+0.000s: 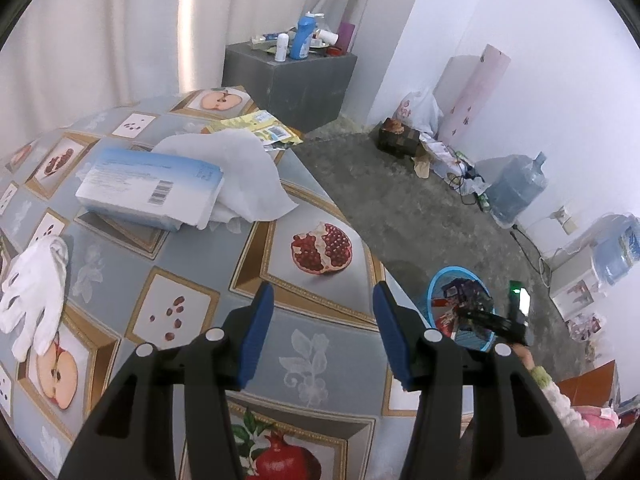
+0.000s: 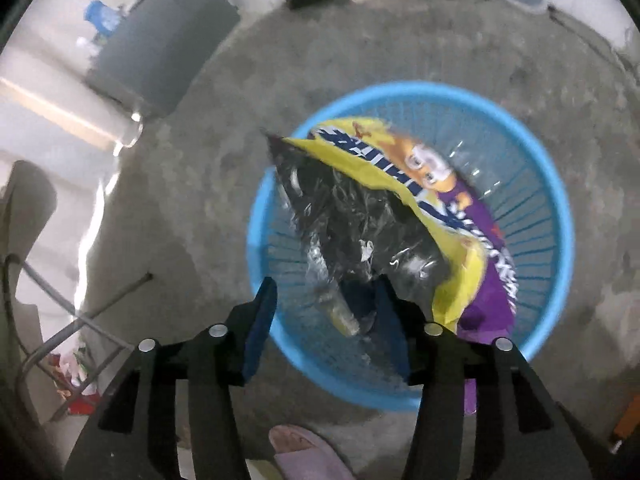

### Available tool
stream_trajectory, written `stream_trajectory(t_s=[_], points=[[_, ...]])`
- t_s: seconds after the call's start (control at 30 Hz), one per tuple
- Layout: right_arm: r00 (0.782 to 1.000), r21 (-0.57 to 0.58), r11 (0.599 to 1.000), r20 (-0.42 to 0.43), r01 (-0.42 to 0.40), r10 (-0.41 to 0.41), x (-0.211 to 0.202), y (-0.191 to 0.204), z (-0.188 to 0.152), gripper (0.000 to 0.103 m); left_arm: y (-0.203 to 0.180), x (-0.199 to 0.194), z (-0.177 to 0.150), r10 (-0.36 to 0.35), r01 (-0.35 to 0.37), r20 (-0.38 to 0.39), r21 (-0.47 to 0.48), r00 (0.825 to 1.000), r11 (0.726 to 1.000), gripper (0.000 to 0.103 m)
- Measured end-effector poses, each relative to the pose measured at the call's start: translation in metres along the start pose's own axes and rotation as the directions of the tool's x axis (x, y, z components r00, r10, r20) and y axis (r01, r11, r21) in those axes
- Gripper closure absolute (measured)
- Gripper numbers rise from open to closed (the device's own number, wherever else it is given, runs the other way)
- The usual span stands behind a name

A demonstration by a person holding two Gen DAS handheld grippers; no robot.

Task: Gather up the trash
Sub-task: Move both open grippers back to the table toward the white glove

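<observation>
Worktop (image 1: 120, 272) carries a grey oilcloth printed with apples and pomegranates; it fills the left and centre of the left wrist view. Concrete floor (image 1: 400, 208) lies beyond its edge.

On the floor stands the blue slatted waste basket (image 2: 560, 208), round, seen almost from straight above in the right wrist view. In the left wrist view the same basket (image 1: 434, 284) sits just past the worktop's near corner, with wrappers inside.

Over the basket's mouth is a yellow and purple snack bag (image 2: 460, 200) with a cartoon figure, its silvery inside turned up. One corner reaches past the basket's rim at upper left. The picture is blurred, so whether the bag rests on the contents or is in the air cannot be told.

Remaining trash on the worktop: a blue and white tissue pack (image 1: 152, 188) lying flat on a crumpled white tissue (image 1: 248, 176), a yellow wrapper (image 1: 256, 124) at the far edge behind them, and a white glove (image 1: 32, 300) at the left edge.

Right gripper (image 2: 326, 320): above the basket, pointing down, jaws parted. The bag's lower edge lies beside the right-hand finger; no pad presses on it. Released.

Left gripper (image 1: 324, 324): over the worktop near the printed pomegranate, jaws parted, nothing between them. Released.

A pink slipper (image 2: 304, 452) shows at the bottom edge of the right wrist view.
</observation>
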State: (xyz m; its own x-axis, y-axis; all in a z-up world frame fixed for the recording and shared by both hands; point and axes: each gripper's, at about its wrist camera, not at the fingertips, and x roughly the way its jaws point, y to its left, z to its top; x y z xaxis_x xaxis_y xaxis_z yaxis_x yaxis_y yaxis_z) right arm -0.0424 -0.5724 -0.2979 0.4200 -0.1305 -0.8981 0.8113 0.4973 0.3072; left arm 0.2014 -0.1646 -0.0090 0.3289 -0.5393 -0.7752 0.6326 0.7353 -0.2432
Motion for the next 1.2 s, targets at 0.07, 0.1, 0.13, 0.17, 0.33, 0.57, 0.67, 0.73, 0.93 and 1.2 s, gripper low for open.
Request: stream_trajectory(t_s=[0.07,0.1,0.13,0.17,0.33,0.57,0.67,0.73,0.93,1.2], points=[[0.999,-0.004,1.0,0.034,-0.007,0.008,-0.016,0.004,-0.005,0.05,0.003,-0.005,-0.003,-0.001,0.001,0.006,-0.009,1.0,1.0,0.053],[0.998,-0.011,1.0,0.054,-0.014,0.014,-0.025,0.005,-0.007,0.05,0.004,-0.007,-0.004,-0.001,0.001,0.009,-0.012,1.0,1.0,0.053],[0.997,-0.019,0.999,0.074,-0.026,0.028,-0.035,0.007,-0.006,0.048,0.006,-0.01,-0.005,0.001,0.0,0.013,-0.016,1.0,1.0,0.053],[0.995,-0.025,0.999,0.088,-0.039,0.041,-0.044,-0.005,-0.002,0.047,0.008,-0.013,-0.006,0.002,-0.001,0.019,-0.02,1.0,1.0,0.052],[0.983,-0.06,0.998,0.178,-0.037,0.047,-0.082,-0.012,-0.002,0.044,0.015,-0.026,-0.013,0.011,-0.009,0.043,-0.033,0.999,0.999,0.049],[0.944,-0.057,0.995,0.314,-0.084,0.098,-0.134,-0.005,-0.006,0.043,0.029,-0.049,-0.021,0.022,-0.017,0.087,-0.065,0.996,0.998,0.047],[0.934,-0.047,0.994,0.341,-0.099,0.109,-0.147,-0.007,-0.002,0.043,0.035,-0.058,-0.025,0.028,-0.02,0.099,-0.079,0.995,0.997,0.047],[0.927,-0.053,0.994,0.359,-0.099,0.112,-0.153,-0.002,-0.005,0.043,0.038,-0.063,-0.029,0.033,-0.024,0.108,-0.083,0.994,0.996,0.047],[0.909,-0.169,0.982,0.391,-0.082,0.143,-0.188,0.043,-0.016,0.036,0.053,-0.088,-0.046,0.078,-0.062,0.164,-0.103,0.983,0.993,0.044],[0.897,-0.415,0.895,0.315,-0.164,0.311,-0.198,0.15,-0.028,0.034,0.09,-0.131,-0.079,0.227,-0.196,0.254,-0.145,0.94,0.97,0.04]])
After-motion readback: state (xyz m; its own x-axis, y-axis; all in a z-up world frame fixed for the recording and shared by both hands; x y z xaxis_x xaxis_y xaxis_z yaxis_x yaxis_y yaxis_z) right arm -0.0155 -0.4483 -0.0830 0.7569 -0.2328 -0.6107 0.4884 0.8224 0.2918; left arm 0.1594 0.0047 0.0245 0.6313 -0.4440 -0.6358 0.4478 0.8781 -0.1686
